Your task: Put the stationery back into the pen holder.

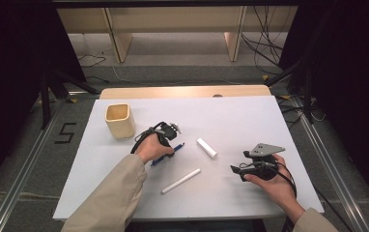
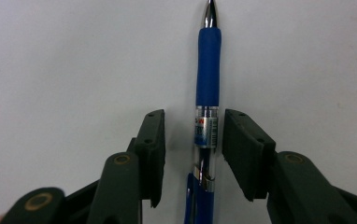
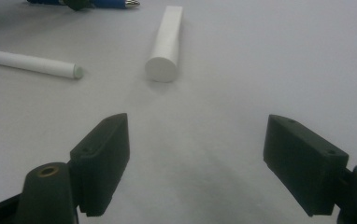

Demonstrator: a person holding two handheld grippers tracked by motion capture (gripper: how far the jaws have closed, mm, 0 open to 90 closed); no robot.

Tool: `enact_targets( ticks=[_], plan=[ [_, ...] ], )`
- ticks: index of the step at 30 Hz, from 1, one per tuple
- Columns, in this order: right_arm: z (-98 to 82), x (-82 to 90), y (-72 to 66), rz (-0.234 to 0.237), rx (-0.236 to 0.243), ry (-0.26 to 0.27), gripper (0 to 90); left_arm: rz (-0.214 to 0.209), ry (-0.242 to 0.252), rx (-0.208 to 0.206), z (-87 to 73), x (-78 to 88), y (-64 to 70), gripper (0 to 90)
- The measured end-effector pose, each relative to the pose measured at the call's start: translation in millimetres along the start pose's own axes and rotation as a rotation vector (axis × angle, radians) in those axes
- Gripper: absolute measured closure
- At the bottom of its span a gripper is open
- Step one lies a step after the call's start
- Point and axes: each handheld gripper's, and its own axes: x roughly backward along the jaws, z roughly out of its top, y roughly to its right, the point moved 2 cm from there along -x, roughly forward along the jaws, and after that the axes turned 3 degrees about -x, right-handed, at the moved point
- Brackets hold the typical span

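A blue pen (image 1: pixel 167 155) (image 2: pixel 208 70) lies flat on the white table sheet (image 1: pixel 245 116), its silver tip pointing away in the left gripper view. My left gripper (image 1: pixel 169 148) (image 2: pixel 193 140) is lowered over it, one jaw on each side of the barrel. The right-hand pad is almost against the pen and a gap shows at the left-hand pad, so nothing is pinched. My right gripper (image 1: pixel 238 162) (image 3: pixel 197 154) rests low at the right of the sheet, jaws wide apart over bare surface. The pen's tip (image 3: pixel 120 3) also shows at the top of its view.
A short white cylinder (image 1: pixel 206 148) (image 3: pixel 165 42) lies between the two grippers. A long thin white stick (image 1: pixel 180 181) (image 3: pixel 27 62) lies nearer the front edge. A square wooden cup (image 1: pixel 120 121) stands at the back left of the sheet.
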Motion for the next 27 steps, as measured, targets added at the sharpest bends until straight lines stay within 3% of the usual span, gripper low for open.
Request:
enact_targets(
  ticks=[15, 27],
  plan=[
    [0.0, 0.1, 0.2, 0.0, -0.001, 0.001, 23.4, -0.037, -0.044, -0.037, 3.7, 0.2, -0.6, 68.1],
    [0.0, 0.0, 0.0, 0.001, 0.0, 0.0, 23.4, -0.055, -0.051, -0.026, 4.9, -0.3, -0.8, 72.1]
  ],
)
